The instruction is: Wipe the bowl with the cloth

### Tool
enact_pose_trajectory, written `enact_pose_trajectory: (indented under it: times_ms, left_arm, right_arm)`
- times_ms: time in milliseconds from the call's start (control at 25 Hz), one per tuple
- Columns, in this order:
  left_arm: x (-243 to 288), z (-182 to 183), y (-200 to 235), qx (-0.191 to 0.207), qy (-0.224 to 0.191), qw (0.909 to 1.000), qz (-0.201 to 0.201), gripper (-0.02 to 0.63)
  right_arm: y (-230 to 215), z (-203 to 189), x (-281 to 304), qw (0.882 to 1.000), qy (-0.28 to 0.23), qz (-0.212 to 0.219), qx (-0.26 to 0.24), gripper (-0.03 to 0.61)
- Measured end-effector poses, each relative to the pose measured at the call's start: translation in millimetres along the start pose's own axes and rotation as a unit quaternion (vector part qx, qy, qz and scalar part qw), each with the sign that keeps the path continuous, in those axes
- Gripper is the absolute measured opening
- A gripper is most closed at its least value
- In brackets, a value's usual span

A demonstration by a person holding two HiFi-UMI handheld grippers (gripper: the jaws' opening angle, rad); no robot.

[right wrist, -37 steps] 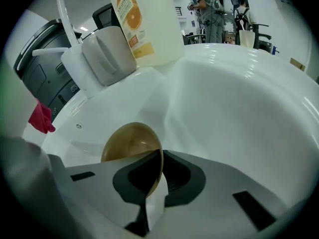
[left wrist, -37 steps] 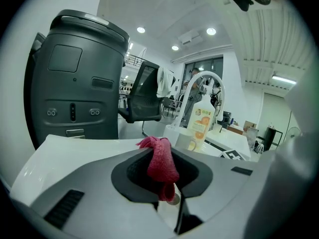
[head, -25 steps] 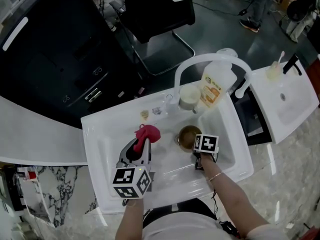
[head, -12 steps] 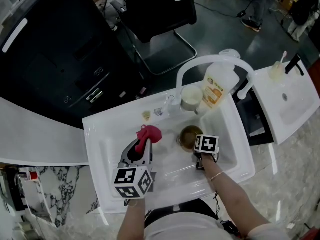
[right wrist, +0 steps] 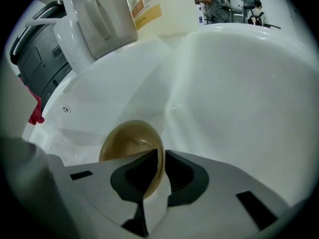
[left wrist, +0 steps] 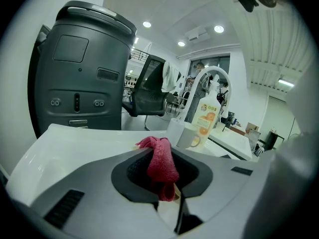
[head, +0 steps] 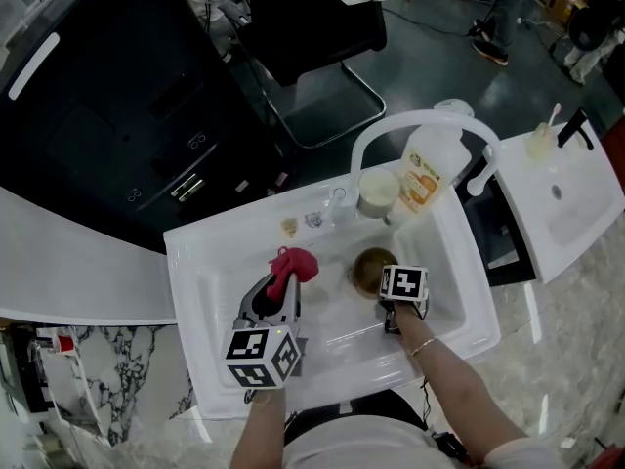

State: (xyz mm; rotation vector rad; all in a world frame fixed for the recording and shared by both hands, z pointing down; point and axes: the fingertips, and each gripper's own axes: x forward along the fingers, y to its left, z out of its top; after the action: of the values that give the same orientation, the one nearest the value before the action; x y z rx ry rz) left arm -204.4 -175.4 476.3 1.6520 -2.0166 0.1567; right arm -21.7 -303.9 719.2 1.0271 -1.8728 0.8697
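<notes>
A brown bowl (head: 369,267) sits in the white sink (head: 200,262), toward the middle of the basin. My right gripper (head: 386,299) reaches it from the near side. In the right gripper view the bowl (right wrist: 127,141) has its rim between the jaws of the right gripper (right wrist: 162,164); the jaws are opening and stand a thin gap wider than the rim. My left gripper (head: 283,281) hovers over the sink's left part, shut on a red cloth (head: 291,262). In the left gripper view the cloth (left wrist: 162,161) hangs bunched out of the left gripper (left wrist: 168,195).
A curved white faucet (head: 420,120) arches over the back of the sink. Beneath it stand a detergent bottle (head: 425,176) and a white mug (head: 376,191). A black office chair (head: 303,27) is behind the sink, and a second white basin (head: 557,193) lies to the right.
The right gripper's cube has shifted slightly; both grippers stay almost in place. The cloth remains clamped in the left gripper and the bowl has not moved.
</notes>
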Motion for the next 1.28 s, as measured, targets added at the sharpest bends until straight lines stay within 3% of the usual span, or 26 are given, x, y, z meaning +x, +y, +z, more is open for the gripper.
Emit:
enact_pose_trajectory:
  times_ms: [240,560,880,1280]
  left_arm:
    - [-3,-1,2,0.001,-0.002,1.0000,-0.003,0.084]
    - [-8,-4,-4,0.008,-0.005,0.9997,-0.021,0.084]
    - [-16,-4,-13,0.022,-0.014,0.9985,-0.048,0.084]
    - [-38,2,-20,0.040,-0.034,0.9960,-0.073,0.084]
  right_arm:
    - [8,12,-9,0.999,-0.027,-0.001,-0.023,0.120]
    - [17,41,-43,0.993,-0.106,-0.007,-0.052,0.128]
    - [36,71,-116,0.974,-0.218,0.008,-0.067,0.127]
    - [57,74,-217,0.948,-0.310,0.028,-0.072,0.126]
